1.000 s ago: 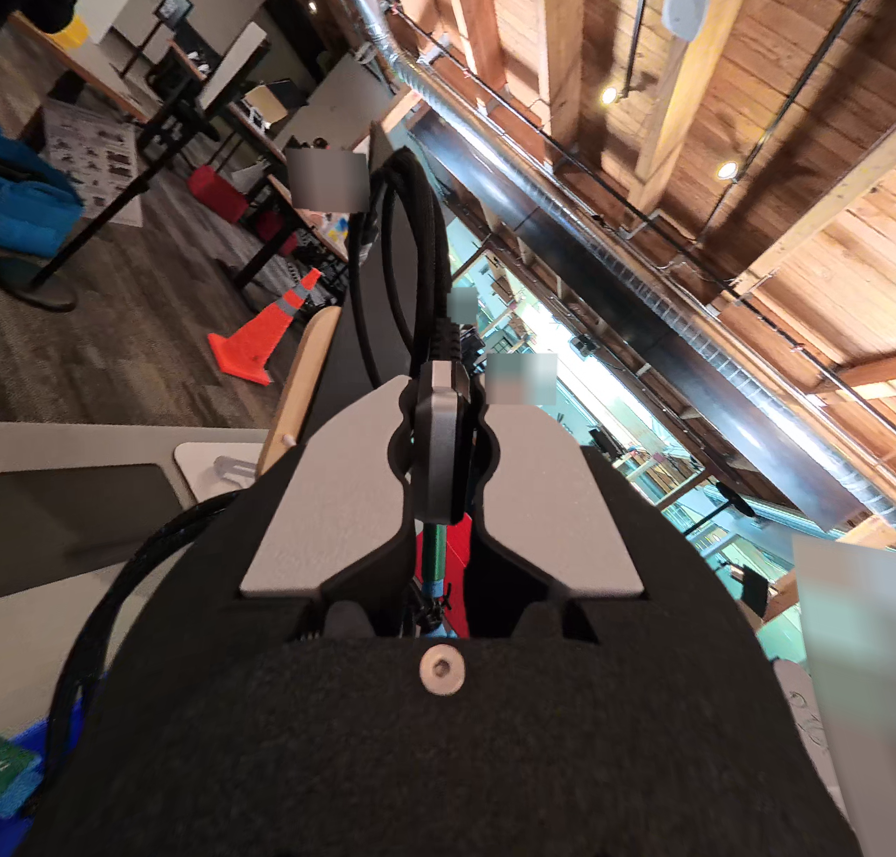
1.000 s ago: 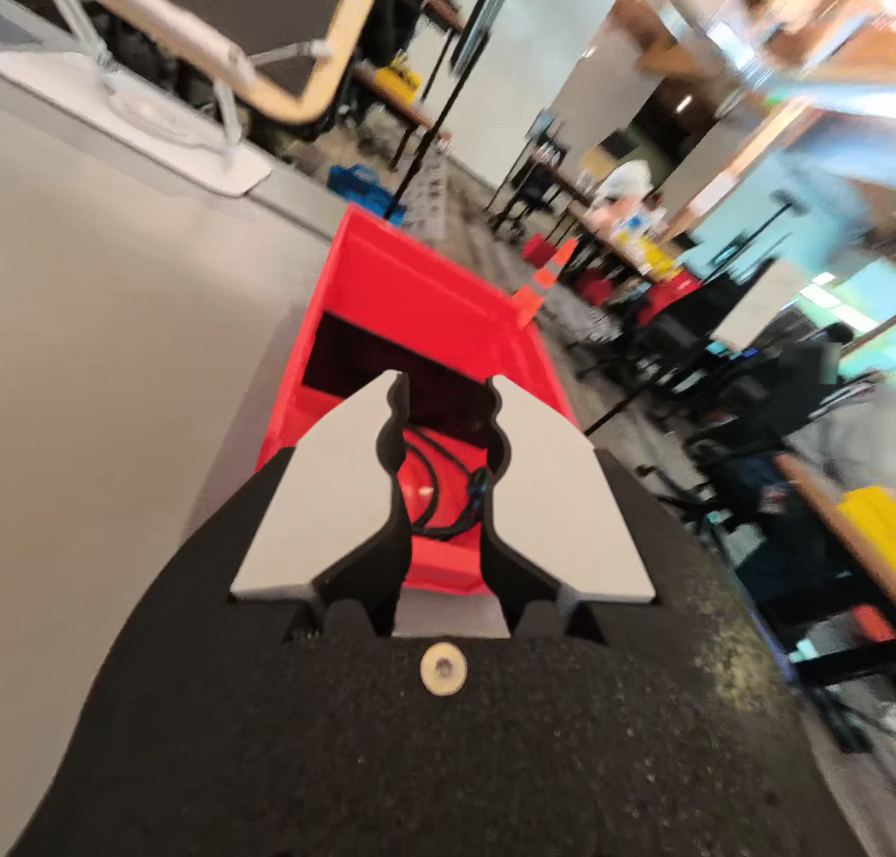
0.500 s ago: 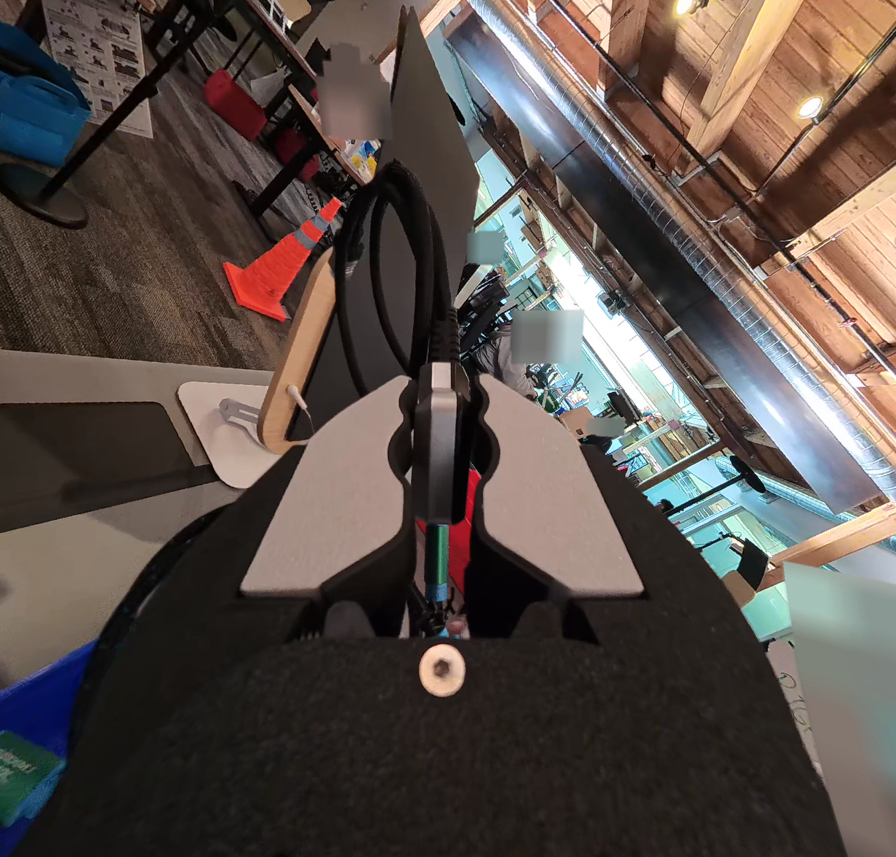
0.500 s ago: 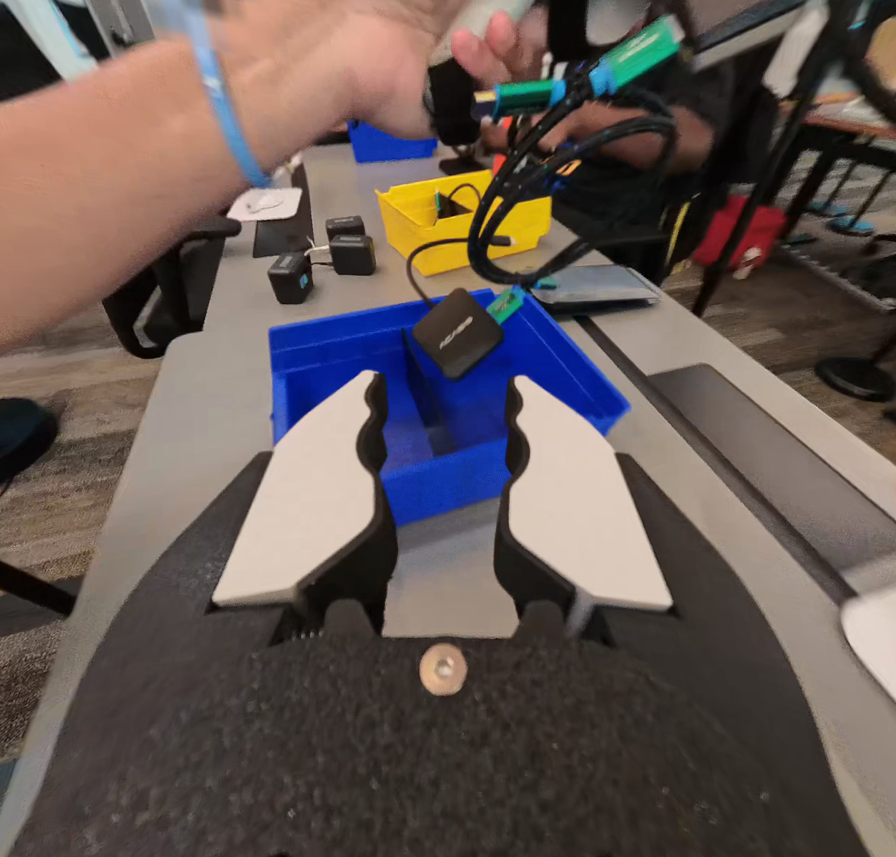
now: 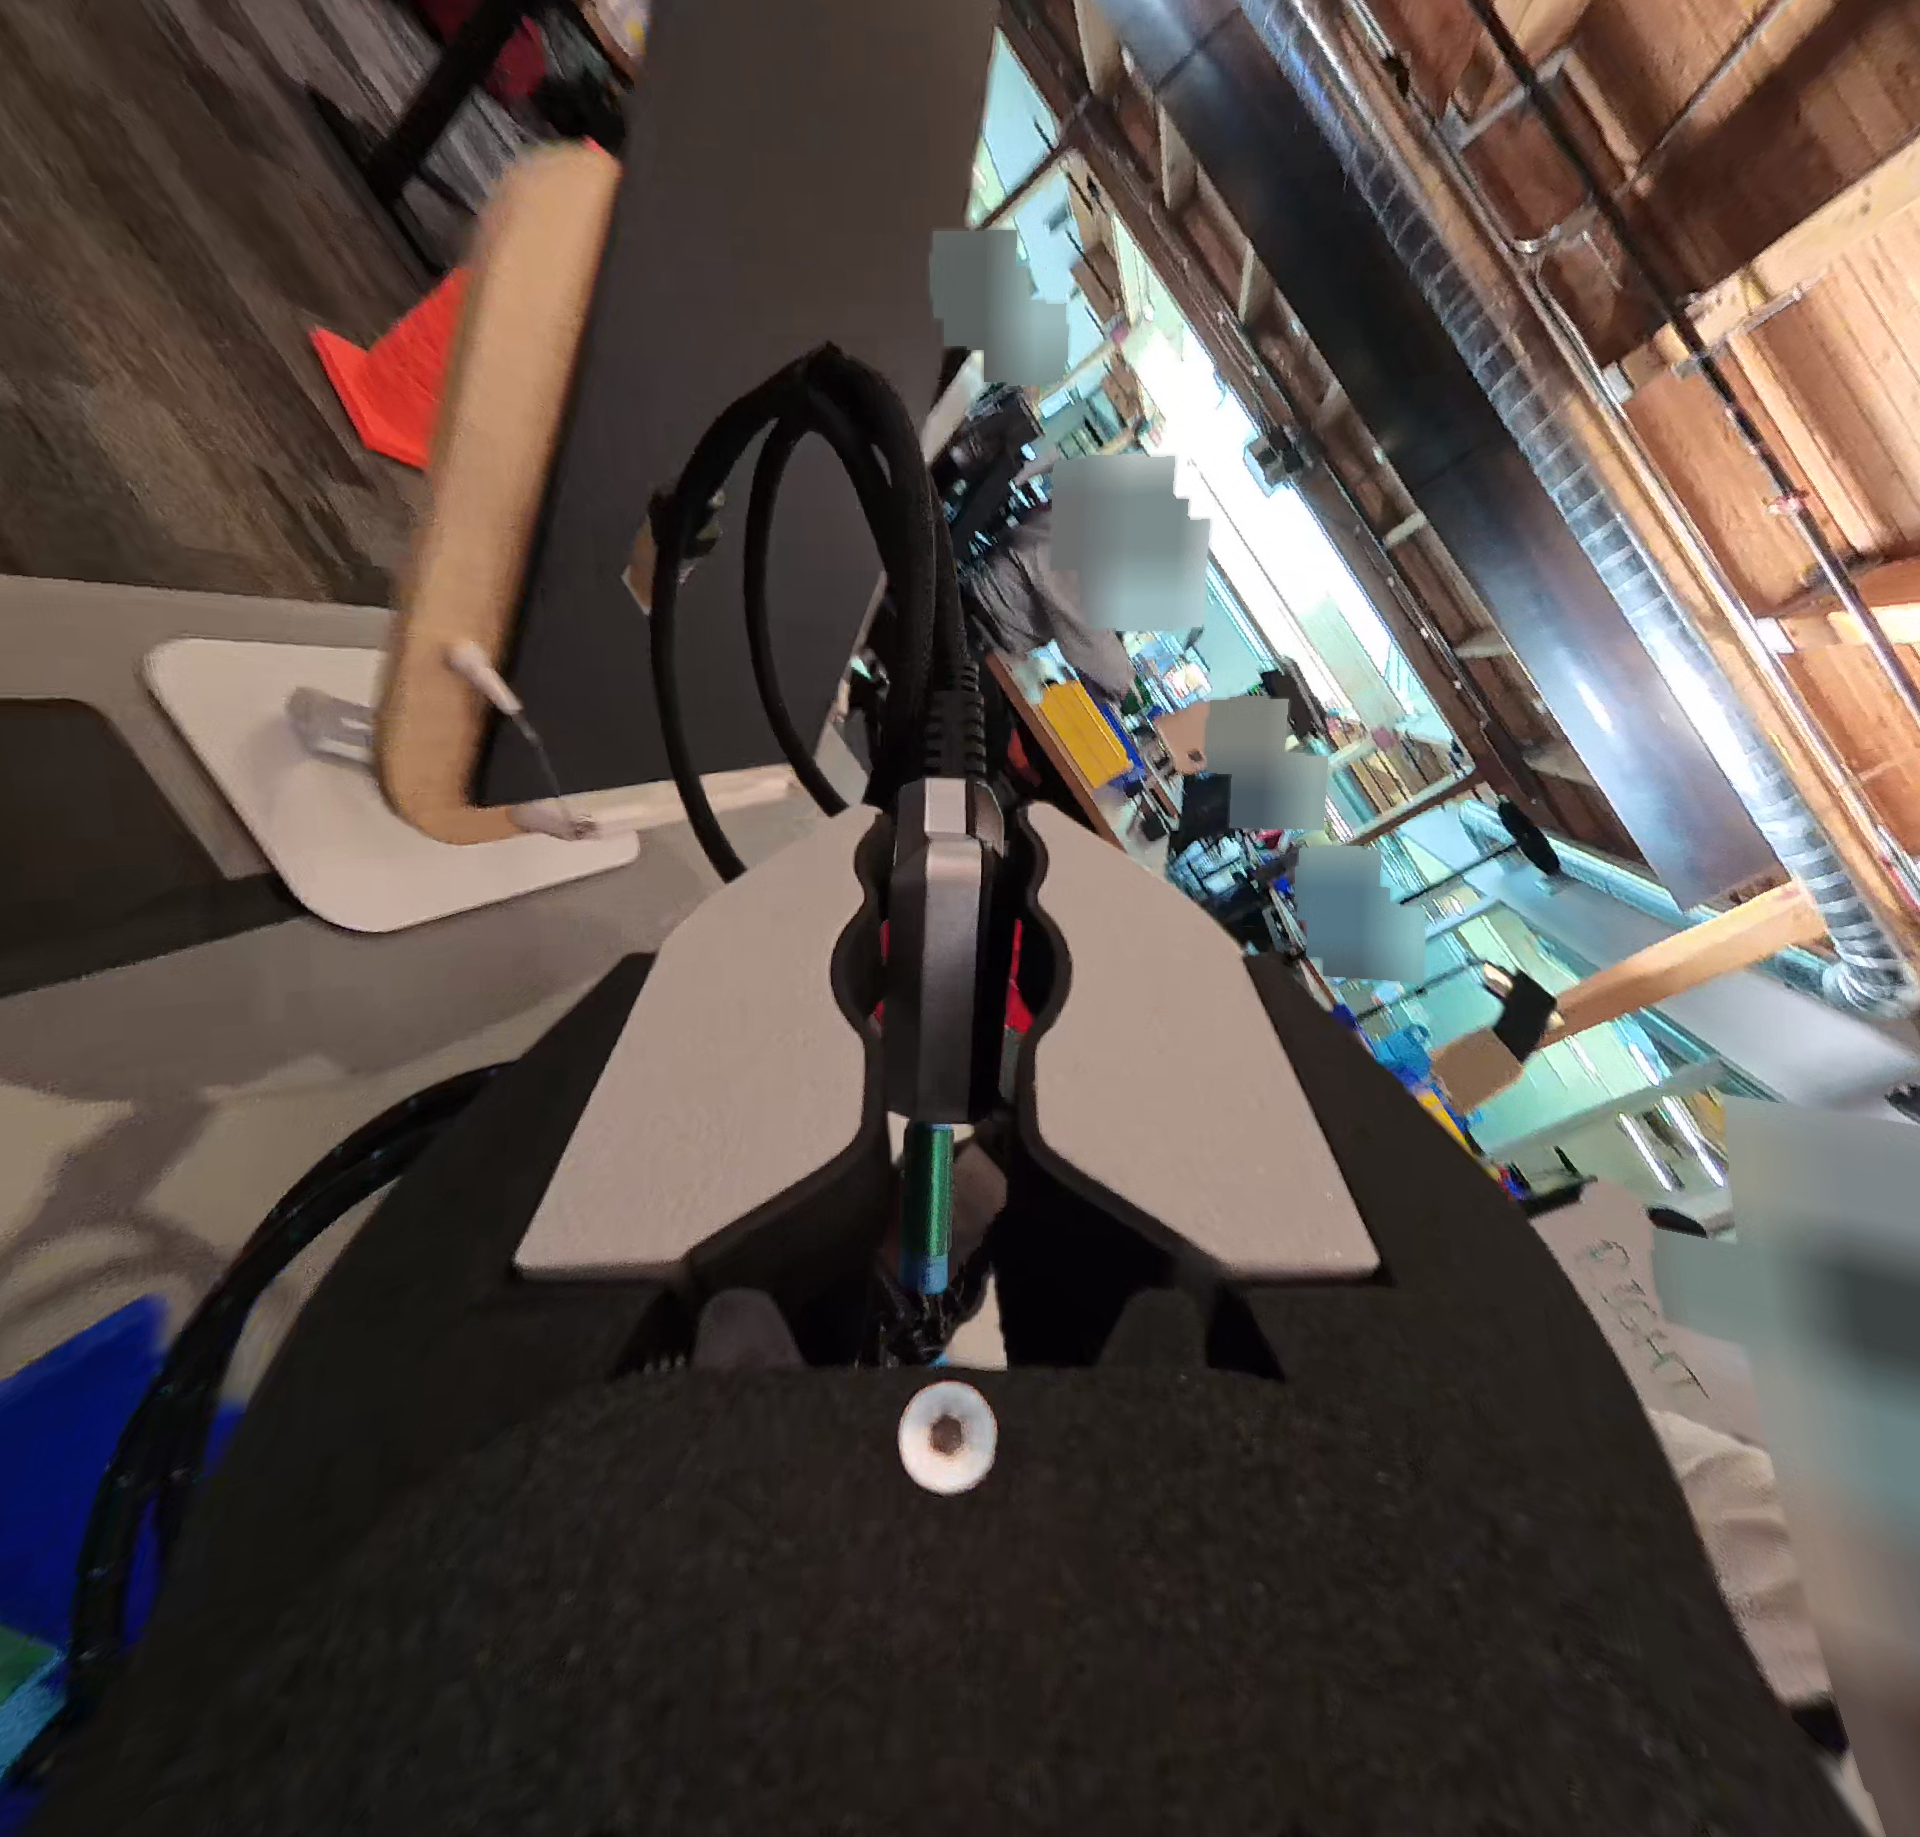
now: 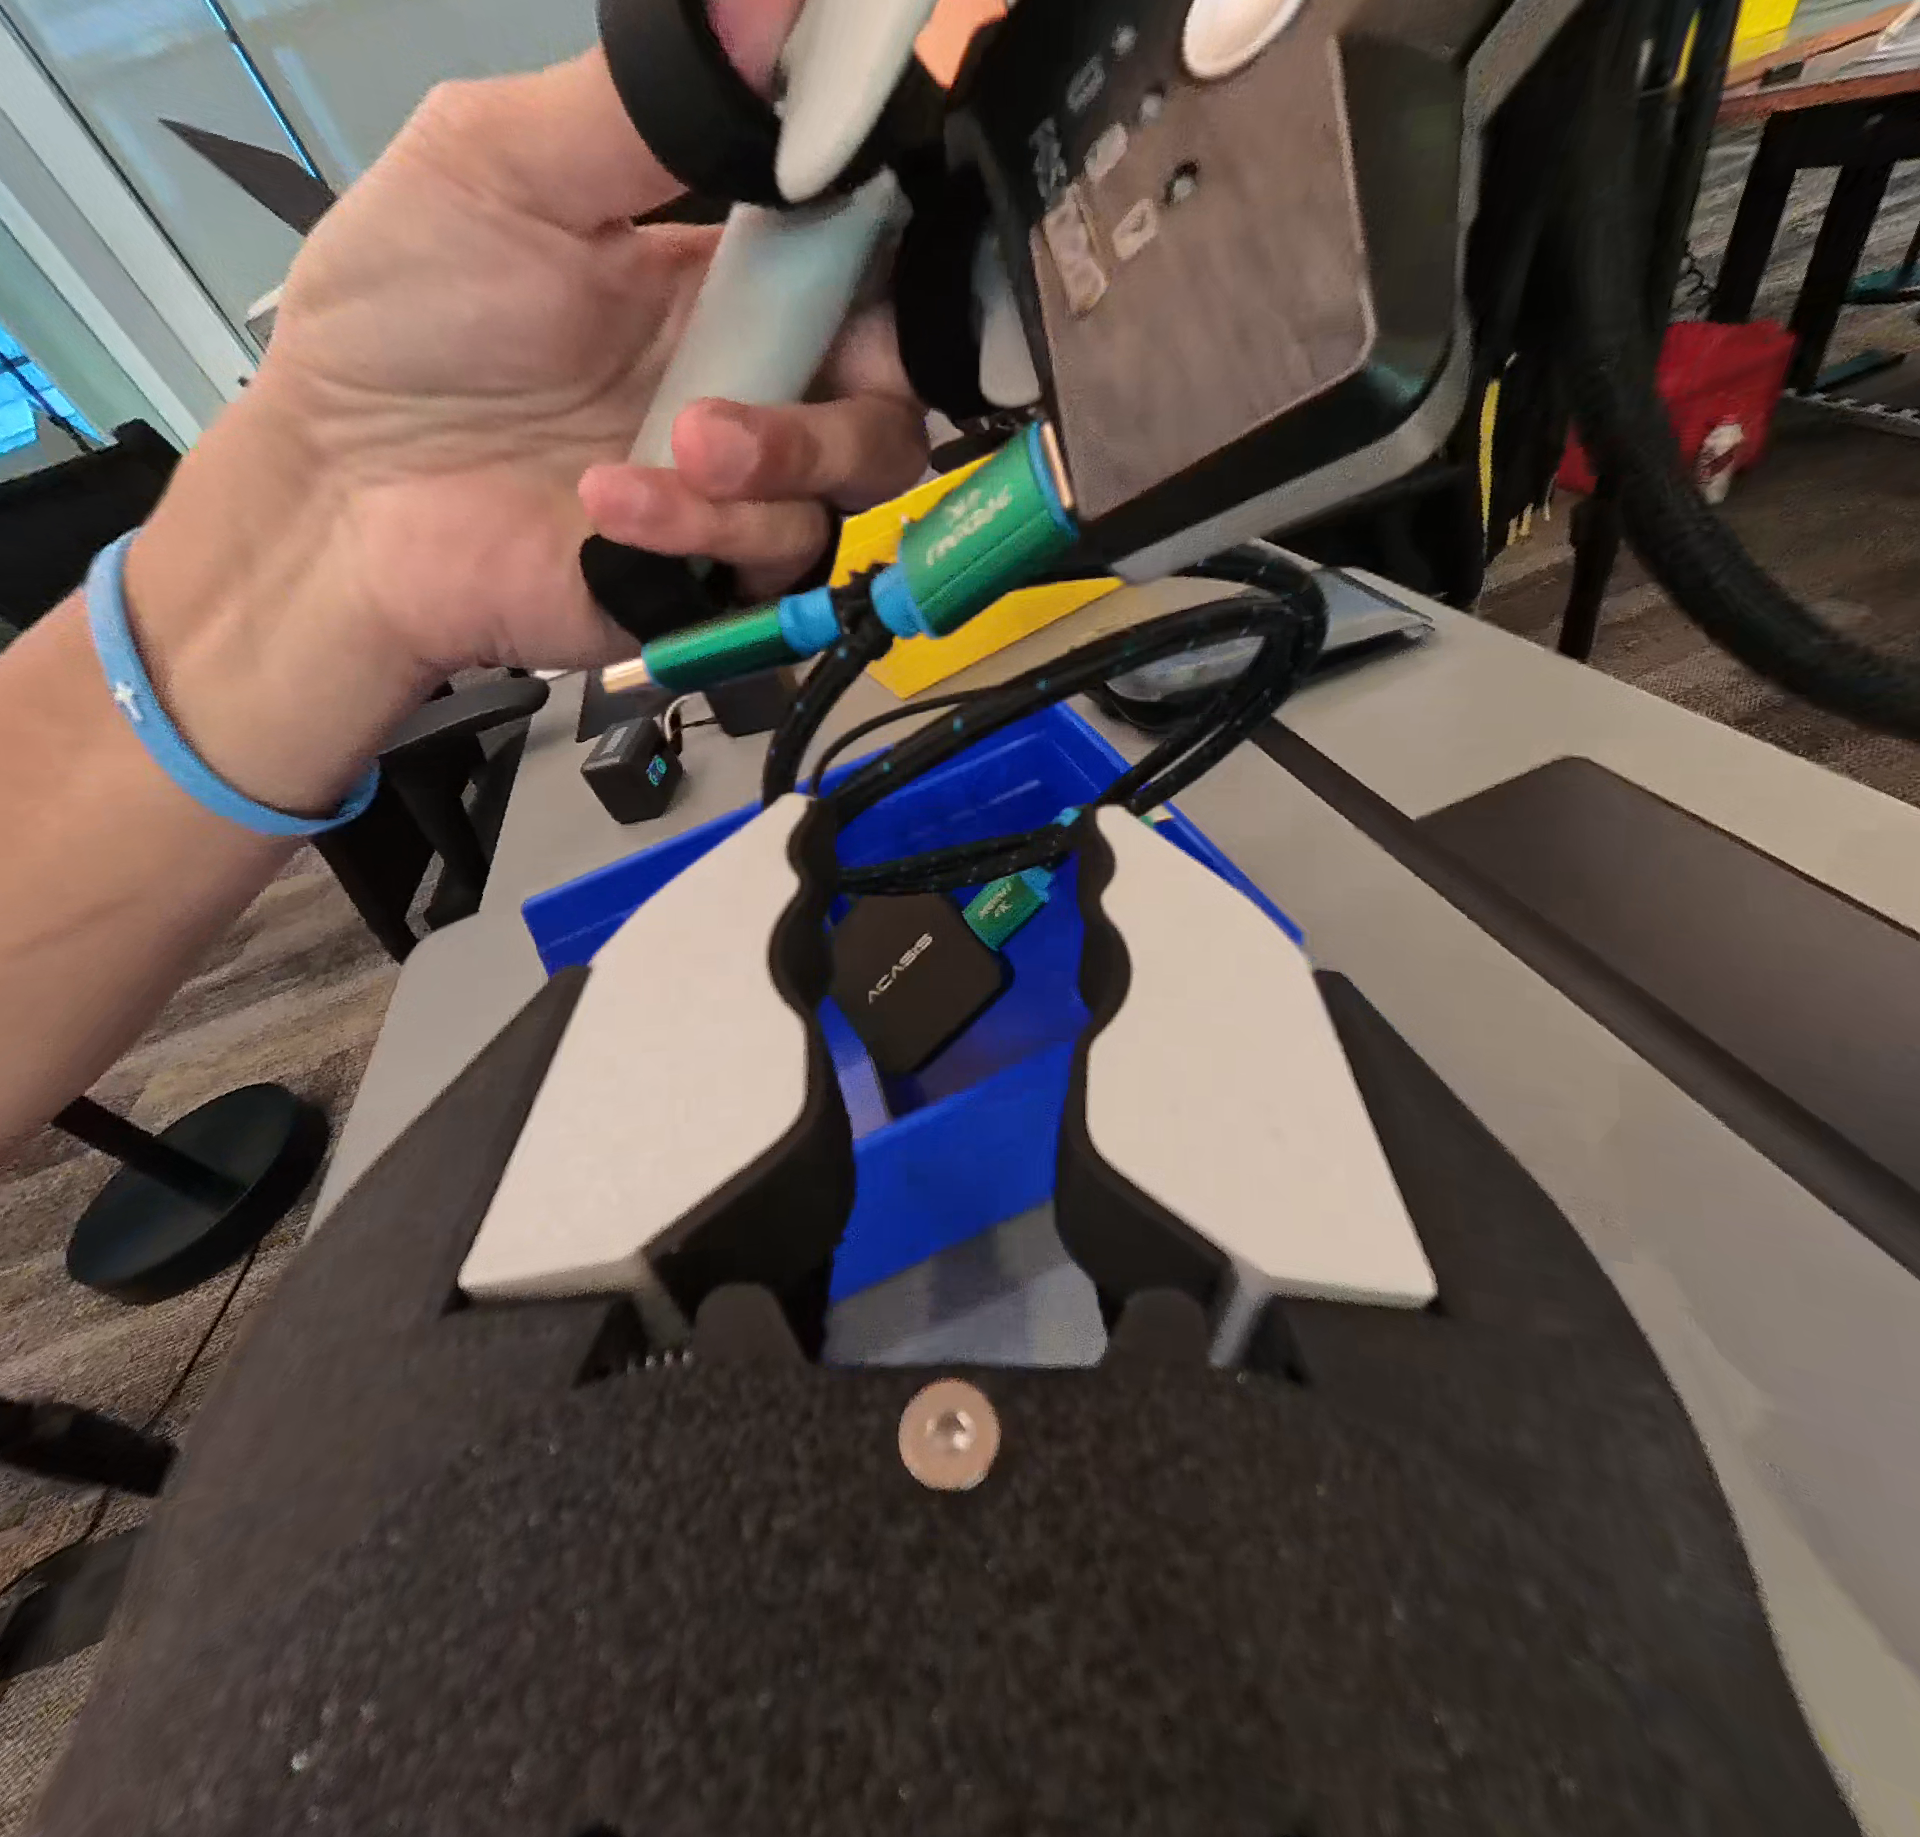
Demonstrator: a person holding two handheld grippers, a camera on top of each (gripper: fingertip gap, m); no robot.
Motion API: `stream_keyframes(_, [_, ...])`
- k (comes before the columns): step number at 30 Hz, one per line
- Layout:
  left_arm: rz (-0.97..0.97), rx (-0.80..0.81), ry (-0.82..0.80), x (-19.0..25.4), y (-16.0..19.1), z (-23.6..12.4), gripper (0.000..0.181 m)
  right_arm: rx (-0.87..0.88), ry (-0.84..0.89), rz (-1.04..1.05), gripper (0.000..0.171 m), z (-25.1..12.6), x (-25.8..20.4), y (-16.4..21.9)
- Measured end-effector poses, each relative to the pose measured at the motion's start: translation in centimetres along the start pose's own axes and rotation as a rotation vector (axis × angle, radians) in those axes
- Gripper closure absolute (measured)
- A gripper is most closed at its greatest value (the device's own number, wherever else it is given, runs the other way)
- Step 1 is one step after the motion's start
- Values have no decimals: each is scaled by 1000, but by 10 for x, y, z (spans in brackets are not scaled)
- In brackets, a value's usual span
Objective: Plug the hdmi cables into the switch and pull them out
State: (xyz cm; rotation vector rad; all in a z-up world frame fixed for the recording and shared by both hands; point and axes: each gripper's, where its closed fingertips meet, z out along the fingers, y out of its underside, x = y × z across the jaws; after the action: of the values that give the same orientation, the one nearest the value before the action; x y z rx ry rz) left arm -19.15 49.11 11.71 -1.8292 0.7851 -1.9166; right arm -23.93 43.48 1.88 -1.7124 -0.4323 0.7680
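Note:
In the left wrist view my left gripper (image 5: 940, 852) is shut on a dark grey flat plug (image 5: 930, 956) seen edge-on. A black braided cable (image 5: 914, 499) loops up from its far end, and a green plug (image 5: 928, 1195) shows at its near end. In the right wrist view my right gripper (image 6: 951, 831) is open and empty above a blue bin (image 6: 956, 1164). A black square switch (image 6: 914, 987) with a green plug (image 6: 1003, 909) in it hangs over the bin, in line with the gap between my fingers. Two more green plugs (image 6: 977, 530) hang under the left tool.
A person's hand (image 6: 416, 385) with a blue wristband holds the left tool's body (image 6: 1205, 312) close above. A yellow bin (image 6: 987, 634) and small black cubes (image 6: 629, 774) sit behind the blue bin. A wood-rimmed dark panel (image 5: 488, 437) on a white stand (image 5: 343, 852) is ahead left.
My right gripper swung from the red bin to the blue bin and then closed in on the hanging switch. My left gripper kept its grip and tilted down toward the panel.

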Motion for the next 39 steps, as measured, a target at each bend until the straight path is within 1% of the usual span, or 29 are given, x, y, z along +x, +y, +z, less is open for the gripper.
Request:
stream_keyframes(3, [23, -56, 58, 15, 14, 34, 160, 1, -41, 61, 126, -24, 3, 11])
stream_keyframes(5, [25, -73, 106, 28, 18, 54, 161, 60, -68, 56, 137, -42, 2, 3])
stream_keyframes(7, [31, -85, 140, 39, 20, 72, 161, 143, -114, 69, 155, -63, -3, -14])
stream_keyframes(8, [32, -88, 160, 46, 21, 79, 161, 172, -121, 86, 155, -73, -3, -22])
stream_keyframes(9, [31, -91, 183, 54, 22, 85, 161, 189, -124, 95, 153, -82, -3, -28])
stream_keyframes(10, [35, -97, 202, 62, 23, 91, 161, 197, -126, 98, 146, -91, -4, -32])
stream_keyframes(12, [57, -106, 231, 81, 22, 98, 161, 186, -99, 88, 137, -109, 1, -27])
stream_keyframes(15, [92, -108, 292, 115, 19, 104, 160, 86, 19, 66, 128, -126, 24, 12])
stream_keyframes(17, [116, -111, 317, 134, 21, 108, 161, 15, 117, 84, 105, -129, 43, 45])
stream_keyframes(18, [117, -110, 335, 142, 23, 111, 161, -17, 147, 100, 96, -128, 50, 61])
stream_keyframes(19, [122, -113, 340, 148, 27, 115, 161, -65, 163, 125, 94, -126, 54, 77])
stream_keyframes(20, [134, -122, 334, 152, 31, 119, 161, -111, 160, 149, 96, -124, 55, 92])
stream_keyframes(22, [154, -147, 319, 157, 40, 127, 161, -137, 124, 164, 96, -123, 49, 106])
stream_keyframes(25, [177, -151, 279, 152, 54, 127, 161, -141, 162, 142, 101, -142, 52, 116])
stream_keyframes(27, [180, -121, 251, 140, 68, 123, 160, -135, 148, 138, 101, -160, 48, 115])
stream_keyframes(30, [163, -35, 206, 111, 90, 118, 161, -57, 134, 99, 106, -188, 36, 99])
stream_keyframes(34, [70, 66, 215, 84, 122, 122, 161, 84, 67, 125, 105, -217, -1, 69])
stream_keyframes(37, [21, 82, 243, 76, 146, 130, 161, 117, 148, 148, 103, -236, -2, 66])
stream_keyframes(39, [-11, 75, 258, 73, 162, 136, 161, 180, 194, 196, 101, -253, 4, 65])
